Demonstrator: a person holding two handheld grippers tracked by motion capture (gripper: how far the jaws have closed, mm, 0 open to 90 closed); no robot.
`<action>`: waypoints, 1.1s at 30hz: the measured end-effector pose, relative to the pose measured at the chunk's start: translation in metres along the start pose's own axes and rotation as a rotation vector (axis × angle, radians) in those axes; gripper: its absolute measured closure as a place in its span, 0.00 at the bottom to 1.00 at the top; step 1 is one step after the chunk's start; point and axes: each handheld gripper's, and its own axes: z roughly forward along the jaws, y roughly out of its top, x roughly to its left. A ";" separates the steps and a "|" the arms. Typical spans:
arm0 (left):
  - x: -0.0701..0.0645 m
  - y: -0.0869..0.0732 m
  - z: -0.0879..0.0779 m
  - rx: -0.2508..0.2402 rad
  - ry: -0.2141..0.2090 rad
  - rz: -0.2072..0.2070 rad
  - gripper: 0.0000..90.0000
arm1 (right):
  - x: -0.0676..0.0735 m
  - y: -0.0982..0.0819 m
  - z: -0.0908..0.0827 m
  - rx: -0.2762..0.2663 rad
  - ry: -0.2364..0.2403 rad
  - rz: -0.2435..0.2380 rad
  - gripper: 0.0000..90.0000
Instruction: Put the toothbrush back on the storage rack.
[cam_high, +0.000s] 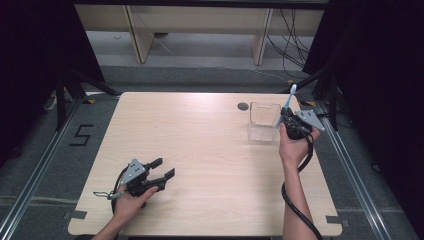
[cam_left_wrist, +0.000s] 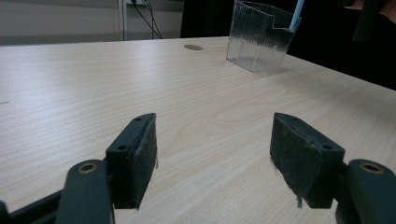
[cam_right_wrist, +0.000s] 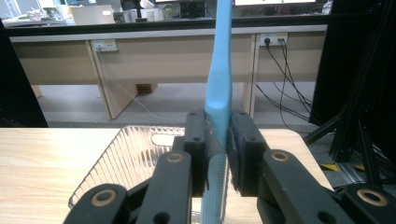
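Note:
A light blue toothbrush (cam_right_wrist: 219, 79) stands upright between the pads of my right gripper (cam_right_wrist: 219, 149), which is shut on its handle. In the high view that right gripper (cam_high: 290, 119) is at the table's far right, just beside a clear ribbed plastic container (cam_high: 263, 121), with the toothbrush (cam_high: 290, 99) rising above it. The container (cam_right_wrist: 126, 161) lies low and left in the right gripper view. My left gripper (cam_high: 164, 168) rests near the front left of the table, open, nothing between its pads (cam_left_wrist: 135, 158). From there the container (cam_left_wrist: 259, 37) and the toothbrush (cam_left_wrist: 296, 13) stand far off.
A round cable hole (cam_high: 243, 106) sits in the wooden table (cam_high: 200, 150) left of the container. Black curtains and frame legs flank both sides. Desks and hanging cables stand beyond the far edge.

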 end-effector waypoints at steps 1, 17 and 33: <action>0.000 0.000 0.000 -0.001 0.000 0.000 0.35 | 0.000 -0.001 -0.001 0.008 0.000 -0.006 0.88; 0.000 0.000 0.001 -0.007 -0.005 0.000 0.35 | -0.001 -0.007 0.001 0.022 -0.002 -0.017 0.88; 0.000 0.000 -0.001 0.010 0.006 0.003 0.35 | 0.000 -0.015 0.001 0.044 -0.001 -0.009 0.88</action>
